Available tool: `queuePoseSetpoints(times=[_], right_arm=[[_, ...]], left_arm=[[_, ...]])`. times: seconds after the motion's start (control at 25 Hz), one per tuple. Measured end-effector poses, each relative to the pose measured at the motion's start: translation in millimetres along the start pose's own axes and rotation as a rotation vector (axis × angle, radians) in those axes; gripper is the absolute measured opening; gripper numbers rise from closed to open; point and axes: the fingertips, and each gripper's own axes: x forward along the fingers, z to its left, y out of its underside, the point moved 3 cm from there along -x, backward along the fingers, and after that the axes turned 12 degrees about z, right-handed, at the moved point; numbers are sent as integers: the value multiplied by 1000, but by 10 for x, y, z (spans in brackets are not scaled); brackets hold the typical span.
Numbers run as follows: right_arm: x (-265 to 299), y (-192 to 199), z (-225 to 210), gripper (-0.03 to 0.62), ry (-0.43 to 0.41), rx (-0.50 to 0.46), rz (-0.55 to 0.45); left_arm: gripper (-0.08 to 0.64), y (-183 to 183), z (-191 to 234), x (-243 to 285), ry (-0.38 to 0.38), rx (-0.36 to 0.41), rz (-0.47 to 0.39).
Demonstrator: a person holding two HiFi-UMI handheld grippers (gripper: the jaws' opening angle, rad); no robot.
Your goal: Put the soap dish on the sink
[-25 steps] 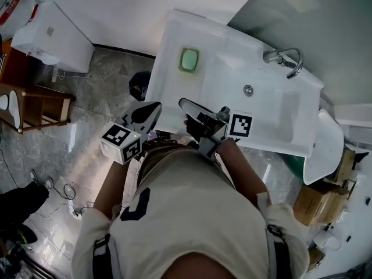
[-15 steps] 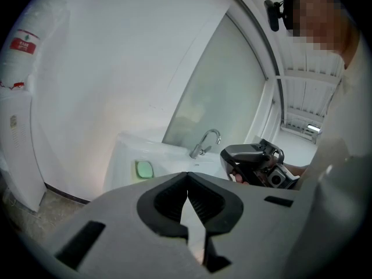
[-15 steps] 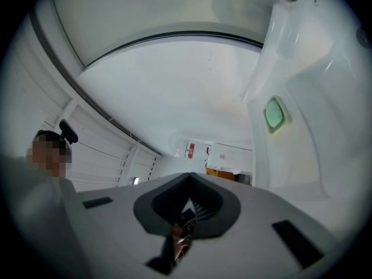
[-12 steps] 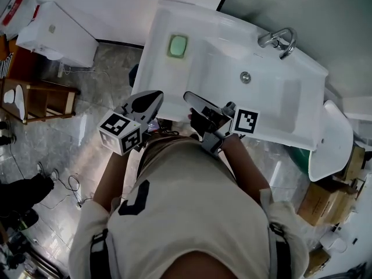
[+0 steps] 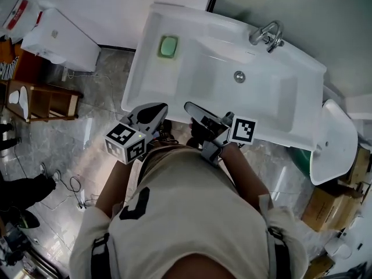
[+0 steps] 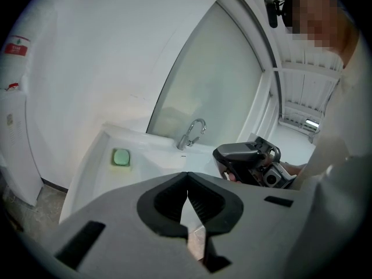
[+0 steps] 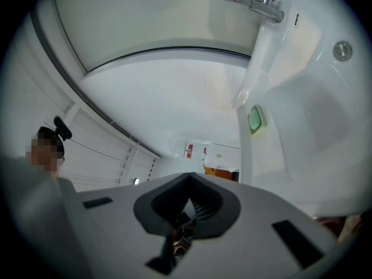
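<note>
The soap dish point(image 5: 168, 46), pale with a green soap in it, lies on the left rim of the white sink point(image 5: 145, 80), far from both grippers. It also shows small in the left gripper view as the soap dish point(image 6: 121, 157) and in the right gripper view as the soap dish point(image 7: 255, 120). My left gripper point(image 5: 153, 110) is shut and empty, just off the sink's front edge. My right gripper point(image 5: 189, 107) is shut on nothing at that same edge, beside the left one. The faucet point(image 5: 266, 35) stands at the basin's back and the drain point(image 5: 239, 76) lies in the basin.
A white appliance point(image 5: 55, 39) and a wooden rack point(image 5: 40, 100) stand on the marble floor at the left, with cables point(image 5: 70, 185) below them. A white toilet bowl point(image 5: 332, 141) and cardboard boxes point(image 5: 324, 207) crowd the right. A glass shower pane point(image 6: 215, 92) rises behind the sink.
The sink and soap dish have slid left and up in the head view. Both grippers stay shut and now sit a little further back from the sink's front edge.
</note>
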Motion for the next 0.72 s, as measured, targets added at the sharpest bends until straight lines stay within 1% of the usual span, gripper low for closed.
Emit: queuePoseSetpoints(times=[0.16,0.28,0.52,0.72], right_arm=[[44,78,-47,11,7,19,40],[184,95,-63,11,8,19,77],[593,62,-100,11,30,12,127],[966,-10,-177,11,52,27,134]], left_arm=[[20,91,-36,-42,-13,-19,4],[20,142,50,-121,-29,-35,-2],[20,146,419,-330,-48,-66,-16],[20,51,772,-464,-46,-57,-24]])
